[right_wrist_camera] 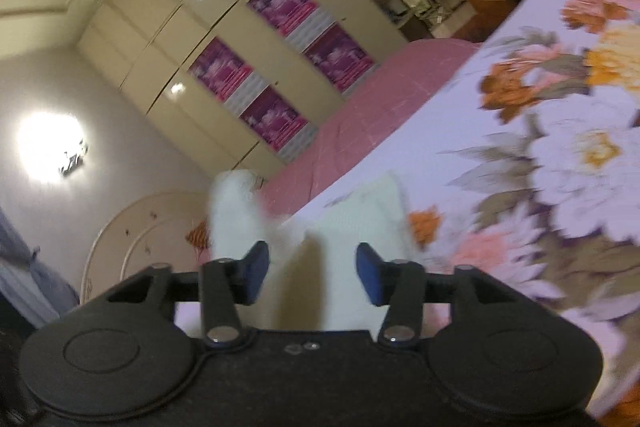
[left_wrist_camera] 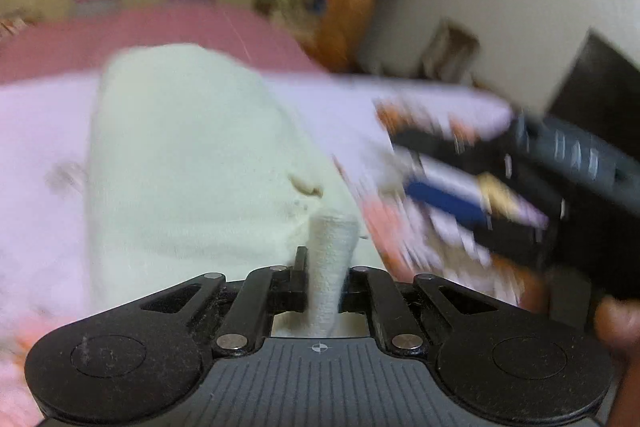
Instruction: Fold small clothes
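Left wrist view: we note the left gripper (left_wrist_camera: 325,267) clamped on a rolled edge of a pale cream garment (left_wrist_camera: 188,163). The pinched fold stands up between its fingers. The rest of the cloth runs away from the camera, long axis near to far, over a floral bedsheet (left_wrist_camera: 36,131). A pink cover (left_wrist_camera: 152,31) lies at the far side. To the right we see the right gripper (left_wrist_camera: 472,187), heavily smeared by motion; its jaw state cannot be read here. A fingertip is cut off at the right edge. The sheet's pattern is too blurred to make out.

Right wrist view: the frame is strongly tilted. The jaws of the right gripper (right_wrist_camera: 312,271) stand apart, blue pads (right_wrist_camera: 256,273) clear of the cloth. The garment (right_wrist_camera: 360,219) lies between and beyond them, on the sheet (right_wrist_camera: 540,155). One part of it rises at left, pointing away. Its near end is hidden behind the gripper body. Wardrobe doors (right_wrist_camera: 192,39) with purple panels stand beyond the pink cover (right_wrist_camera: 380,115).
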`<act>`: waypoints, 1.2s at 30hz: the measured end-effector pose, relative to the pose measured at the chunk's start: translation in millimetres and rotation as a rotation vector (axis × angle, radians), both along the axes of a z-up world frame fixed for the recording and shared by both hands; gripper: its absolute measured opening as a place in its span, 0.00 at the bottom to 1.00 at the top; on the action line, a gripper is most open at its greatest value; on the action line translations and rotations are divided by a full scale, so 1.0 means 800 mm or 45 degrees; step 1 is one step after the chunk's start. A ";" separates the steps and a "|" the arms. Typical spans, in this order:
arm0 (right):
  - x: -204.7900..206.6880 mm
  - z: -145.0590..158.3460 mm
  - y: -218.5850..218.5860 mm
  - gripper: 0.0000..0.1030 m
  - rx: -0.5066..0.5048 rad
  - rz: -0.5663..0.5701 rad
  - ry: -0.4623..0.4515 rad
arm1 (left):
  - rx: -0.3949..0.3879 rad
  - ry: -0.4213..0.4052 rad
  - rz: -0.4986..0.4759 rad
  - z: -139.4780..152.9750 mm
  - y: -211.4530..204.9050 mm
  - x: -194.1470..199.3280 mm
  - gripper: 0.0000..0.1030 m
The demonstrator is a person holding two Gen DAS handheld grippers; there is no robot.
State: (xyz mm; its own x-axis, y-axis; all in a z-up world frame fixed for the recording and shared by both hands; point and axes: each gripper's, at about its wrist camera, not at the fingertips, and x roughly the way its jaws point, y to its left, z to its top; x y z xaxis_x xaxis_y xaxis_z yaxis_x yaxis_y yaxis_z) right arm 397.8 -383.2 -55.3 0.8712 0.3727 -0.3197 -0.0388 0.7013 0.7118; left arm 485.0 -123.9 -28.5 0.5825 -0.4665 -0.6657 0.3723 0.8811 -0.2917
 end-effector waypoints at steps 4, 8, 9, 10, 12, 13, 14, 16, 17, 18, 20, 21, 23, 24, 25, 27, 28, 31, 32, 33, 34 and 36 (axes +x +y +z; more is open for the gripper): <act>-0.003 -0.015 -0.018 0.50 0.036 -0.005 0.041 | -0.096 -0.124 0.048 0.036 0.039 -0.020 0.52; 0.008 -0.017 -0.013 0.50 0.047 0.070 0.047 | -0.094 -0.158 0.263 0.053 0.120 0.004 0.52; 0.014 -0.018 -0.007 0.49 0.044 0.098 0.053 | -0.083 -0.144 0.310 0.052 0.138 0.013 0.52; 0.019 -0.017 0.004 0.49 0.033 0.124 0.059 | -0.078 -0.136 0.343 0.049 0.151 0.019 0.52; 0.025 -0.019 0.020 0.49 -0.035 0.149 0.088 | -0.073 -0.087 0.392 0.035 0.179 0.032 0.52; 0.028 -0.021 0.027 0.48 -0.065 0.157 0.103 | -0.072 -0.062 0.400 0.026 0.186 0.037 0.52; 0.030 -0.022 0.031 0.47 -0.084 0.164 0.118 | -0.074 -0.043 0.403 0.019 0.192 0.029 0.52; 0.037 -0.029 0.038 0.45 -0.116 0.174 0.156 | -0.091 -0.013 0.388 -0.001 0.197 0.024 0.52; 0.040 -0.034 0.038 0.45 -0.123 0.182 0.165 | -0.092 -0.009 0.378 -0.007 0.198 0.020 0.52; 0.043 -0.037 0.040 0.45 -0.127 0.192 0.176 | -0.094 -0.007 0.372 -0.014 0.197 0.016 0.52; 0.049 -0.042 0.046 0.44 -0.147 0.219 0.201 | -0.101 -0.003 0.368 -0.027 0.192 0.007 0.52; 0.051 -0.042 0.049 0.44 -0.157 0.230 0.200 | -0.100 -0.012 0.369 -0.033 0.183 -0.004 0.52; 0.055 -0.038 0.057 0.34 -0.198 0.265 0.189 | -0.104 -0.060 0.377 -0.045 0.170 0.005 0.52; 0.058 -0.035 0.061 0.25 -0.247 0.275 0.190 | -0.120 -0.088 0.393 -0.041 0.176 0.006 0.52; 0.055 -0.031 0.065 0.23 -0.285 0.285 0.193 | -0.132 -0.095 0.407 -0.044 0.184 0.013 0.52; 0.058 -0.025 0.069 0.18 -0.324 0.306 0.185 | -0.121 -0.069 0.408 -0.052 0.174 0.033 0.52; 0.057 -0.021 0.073 0.15 -0.358 0.312 0.171 | -0.100 -0.054 0.389 -0.054 0.170 0.039 0.52; 0.046 -0.005 0.088 0.10 -0.488 0.316 0.116 | -0.054 -0.075 0.370 -0.050 0.156 0.040 0.52; 0.041 0.001 0.090 0.10 -0.512 0.308 0.096 | -0.051 -0.089 0.362 -0.046 0.153 0.039 0.52; 0.034 0.010 0.088 0.09 -0.519 0.293 0.073 | -0.054 -0.102 0.348 -0.042 0.147 0.037 0.52; 0.030 0.015 0.085 0.09 -0.508 0.283 0.057 | -0.057 -0.110 0.334 -0.039 0.145 0.035 0.52; 0.019 0.023 0.076 0.09 -0.499 0.265 0.032 | -0.026 -0.120 0.295 -0.041 0.131 0.036 0.52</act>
State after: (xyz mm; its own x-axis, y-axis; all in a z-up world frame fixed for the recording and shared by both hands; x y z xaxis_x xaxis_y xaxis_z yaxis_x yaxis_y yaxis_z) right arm 412.9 -322.6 -36.6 0.7804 0.3857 -0.4921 -0.1936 0.8974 0.3964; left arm 513.7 -19.0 -61.6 0.7345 -0.3263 -0.5950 0.1875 0.9403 -0.2841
